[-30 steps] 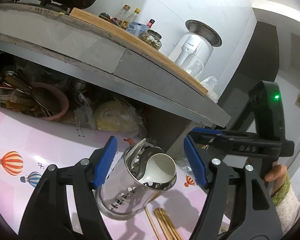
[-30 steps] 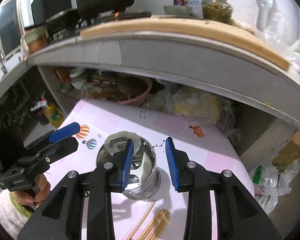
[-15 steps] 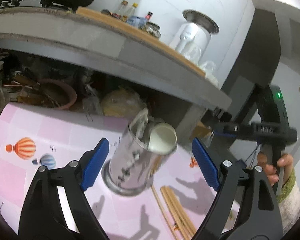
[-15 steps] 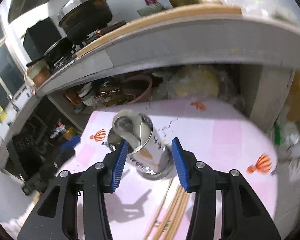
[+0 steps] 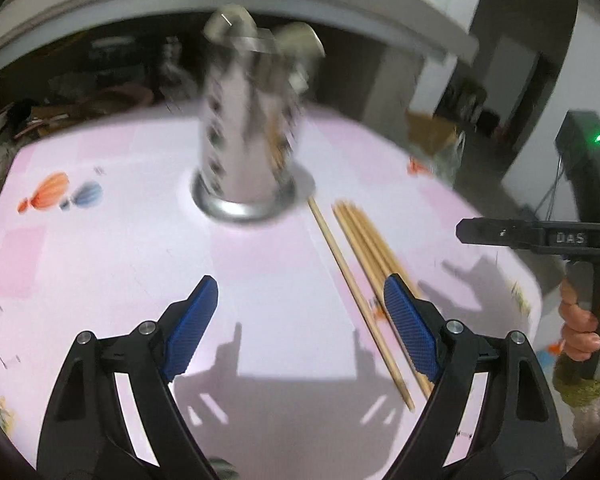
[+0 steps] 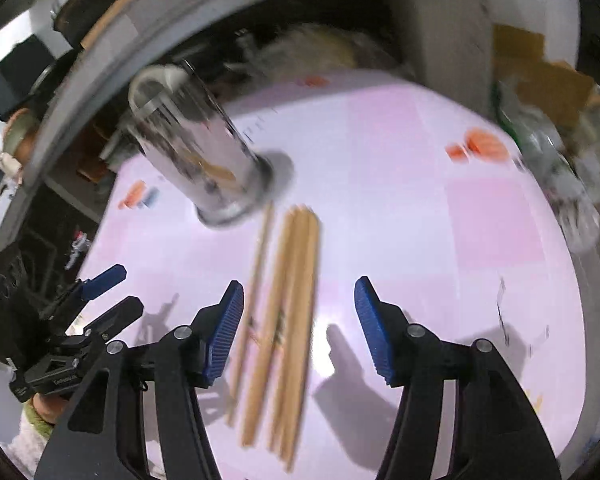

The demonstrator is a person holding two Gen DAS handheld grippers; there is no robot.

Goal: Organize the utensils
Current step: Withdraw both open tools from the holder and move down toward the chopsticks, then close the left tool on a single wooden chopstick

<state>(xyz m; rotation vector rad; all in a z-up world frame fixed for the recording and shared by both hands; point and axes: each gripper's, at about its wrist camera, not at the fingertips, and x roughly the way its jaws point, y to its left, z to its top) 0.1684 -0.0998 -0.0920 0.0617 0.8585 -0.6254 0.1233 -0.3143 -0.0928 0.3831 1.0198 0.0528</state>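
Left tool [image 5: 296, 308]: we are holding it wide open over bare pink table [image 5: 100, 248], gripping nothing.
Right tool [image 6: 299, 312]: its jaws have just been opening; the chopsticks [image 6: 288, 300] are lying between them, ungripped.
Utensil holder [image 6: 204, 152]: standing at 11 o'clock of the chopsticks, just beside their far ends.
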